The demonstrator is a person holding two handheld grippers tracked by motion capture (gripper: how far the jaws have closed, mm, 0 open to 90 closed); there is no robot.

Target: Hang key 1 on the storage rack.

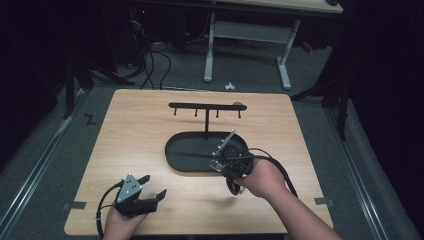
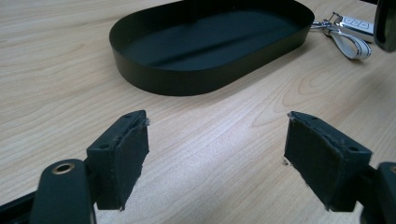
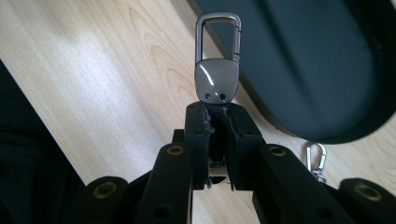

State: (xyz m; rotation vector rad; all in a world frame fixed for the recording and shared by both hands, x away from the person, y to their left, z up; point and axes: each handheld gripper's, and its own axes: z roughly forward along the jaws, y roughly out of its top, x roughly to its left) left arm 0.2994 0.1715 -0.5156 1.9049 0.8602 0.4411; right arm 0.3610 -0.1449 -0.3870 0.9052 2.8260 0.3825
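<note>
My right gripper (image 3: 216, 114) is shut on a grey metal key clip (image 3: 216, 79), whose carabiner loop sticks out past the fingertips. In the high view the right gripper (image 1: 220, 164) hovers at the near right rim of a black oval tray (image 1: 181, 161). From the tray rises a black post with a hook bar (image 1: 206, 106). My left gripper (image 1: 152, 186) rests near the table's front left, open with nothing between its pads (image 2: 133, 149). The left gripper (image 2: 217, 154) faces the tray (image 2: 140, 70) across bare wood.
A second keychain (image 2: 351, 36), with a white strap and a fob, lies on the table right of the tray; its small clip (image 3: 316, 161) shows below the tray rim. Dark floor, cables and a desk frame (image 1: 210, 55) lie beyond the table's far edge.
</note>
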